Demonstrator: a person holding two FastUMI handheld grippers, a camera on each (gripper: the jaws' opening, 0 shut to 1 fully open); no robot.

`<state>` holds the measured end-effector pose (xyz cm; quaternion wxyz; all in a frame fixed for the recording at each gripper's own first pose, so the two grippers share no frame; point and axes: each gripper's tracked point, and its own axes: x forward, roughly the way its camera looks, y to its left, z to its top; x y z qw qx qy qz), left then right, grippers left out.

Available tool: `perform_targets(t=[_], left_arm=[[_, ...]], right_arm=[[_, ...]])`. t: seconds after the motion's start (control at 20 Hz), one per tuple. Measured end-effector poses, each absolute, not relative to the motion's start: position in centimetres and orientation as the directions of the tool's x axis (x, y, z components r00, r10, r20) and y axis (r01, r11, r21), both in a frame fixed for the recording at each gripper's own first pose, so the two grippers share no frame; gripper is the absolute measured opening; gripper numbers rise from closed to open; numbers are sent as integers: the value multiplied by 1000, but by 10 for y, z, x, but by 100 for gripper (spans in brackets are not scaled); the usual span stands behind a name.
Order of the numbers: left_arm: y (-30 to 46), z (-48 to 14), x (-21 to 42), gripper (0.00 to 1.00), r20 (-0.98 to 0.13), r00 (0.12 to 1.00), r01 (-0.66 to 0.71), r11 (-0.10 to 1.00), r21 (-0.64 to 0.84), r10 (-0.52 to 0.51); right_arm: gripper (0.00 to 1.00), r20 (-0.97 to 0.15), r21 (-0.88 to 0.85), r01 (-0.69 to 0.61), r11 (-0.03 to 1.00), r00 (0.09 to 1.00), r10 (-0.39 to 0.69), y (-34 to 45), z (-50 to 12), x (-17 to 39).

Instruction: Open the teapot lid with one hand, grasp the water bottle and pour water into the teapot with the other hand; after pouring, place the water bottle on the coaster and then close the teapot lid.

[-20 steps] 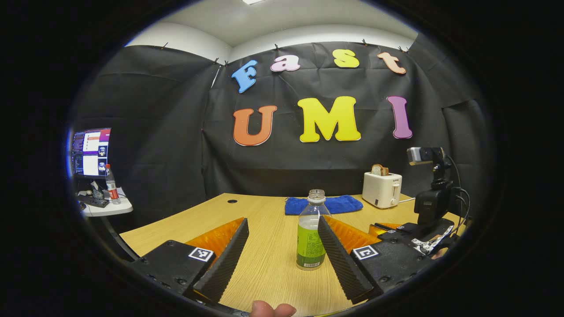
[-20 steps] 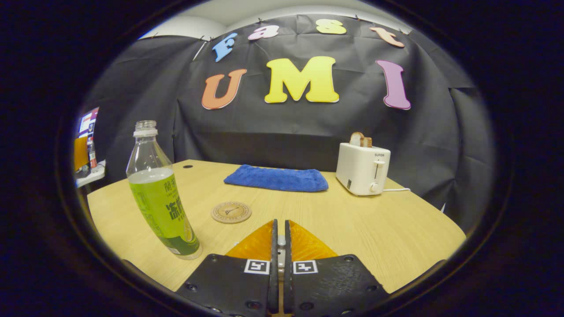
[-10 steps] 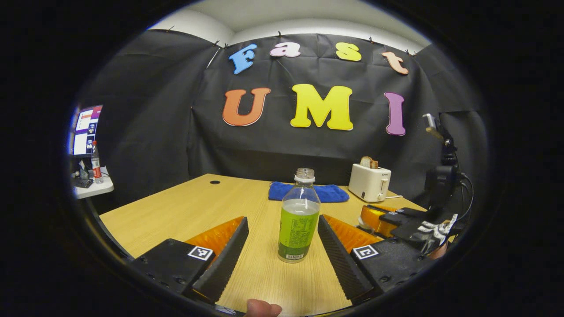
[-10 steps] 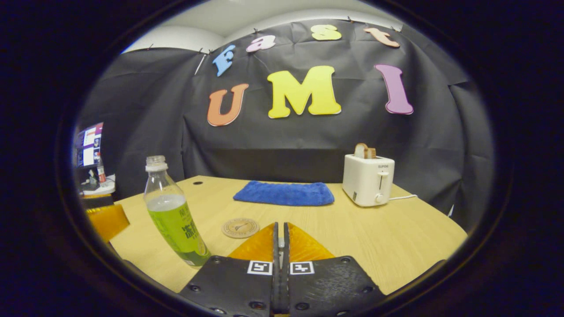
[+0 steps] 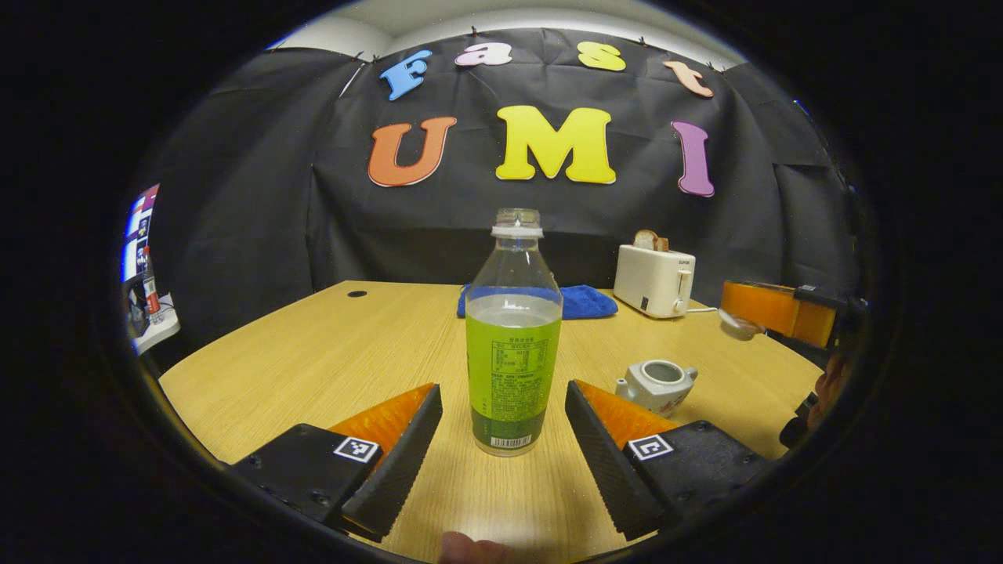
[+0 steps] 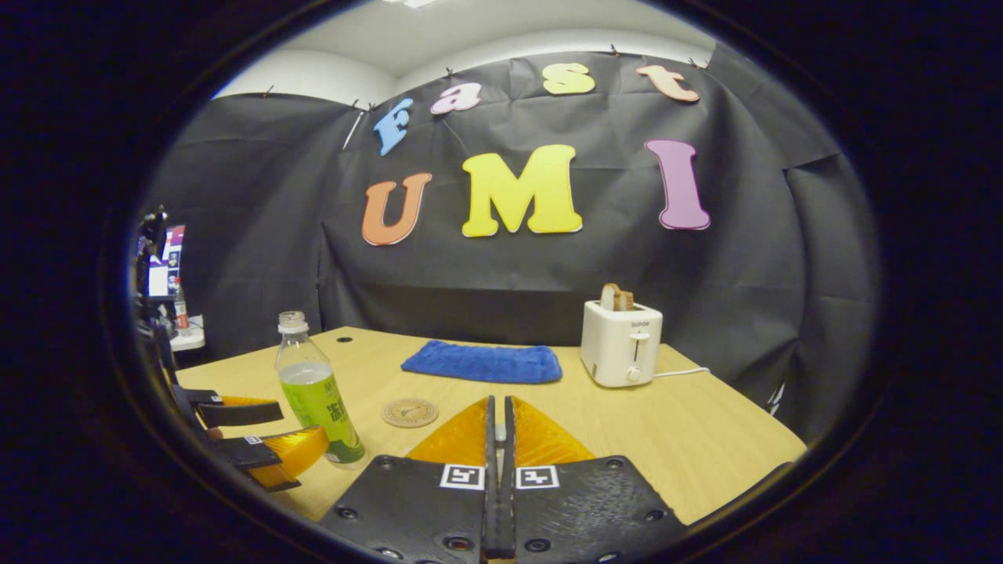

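In the left gripper view, the left gripper (image 5: 501,442) has closed in on the clear plastic water bottle with a green label and no cap (image 5: 513,333) — a second ago the bottle stood farther ahead and off toward the right-hand jaw; it is now large, centred and upright between jaws spread wide, neither touching it. The bottle stands on the pale wooden counter (image 5: 329,352), liquid up to its shoulder. Just beyond the right-hand jaw sits the small white ceramic teapot (image 5: 658,384), its mouth open and no lid on it. Farther right, the right gripper (image 5: 772,309) has risen clear of the counter, a small pale object at its tip, probably the lid, though too small to be sure. A blue folded cloth (image 5: 584,301) and a white toaster with bread in it (image 5: 654,278) lie well beyond the jaws.

In the right gripper view, the right gripper (image 6: 498,450) has its jaws pressed close together with something pale glimpsed between them; whether both pinch it cannot be told. This view has lifted — the counter sits lower than a moment back. Ahead and left of the jaws lies the round wooden coaster (image 6: 410,412), bare; farther left the bottle stands inside the open left gripper.

The lid step looks done; seizing the bottle appears next.
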<state>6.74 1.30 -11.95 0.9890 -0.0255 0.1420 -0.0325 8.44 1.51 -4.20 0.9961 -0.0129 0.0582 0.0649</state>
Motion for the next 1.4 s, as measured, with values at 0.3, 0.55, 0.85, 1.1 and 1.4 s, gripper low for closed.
perform_targets(t=[0.3,0.55,0.85,1.1,1.4], left_arm=[[12,-138,84,99,-326,943,58,997,-51,-71],[11,-136,86,91,-327,942,65,997,-37,-74],[21,-127,83,77,-348,937,64,992,105,-23],[37,-95,82,74,-343,938,80,928,364,53],[43,-74,88,74,-354,928,156,743,651,115]], right_arm=[[0,-121,-30,-113,993,987,109,-1,-43,79],[0,-124,-34,-115,993,986,110,-4,-45,78],[0,-133,-16,-127,992,983,124,-11,-49,76],[0,-130,-10,-128,992,983,126,-26,-46,72],[0,-124,-30,-108,994,987,104,-50,-47,64]])
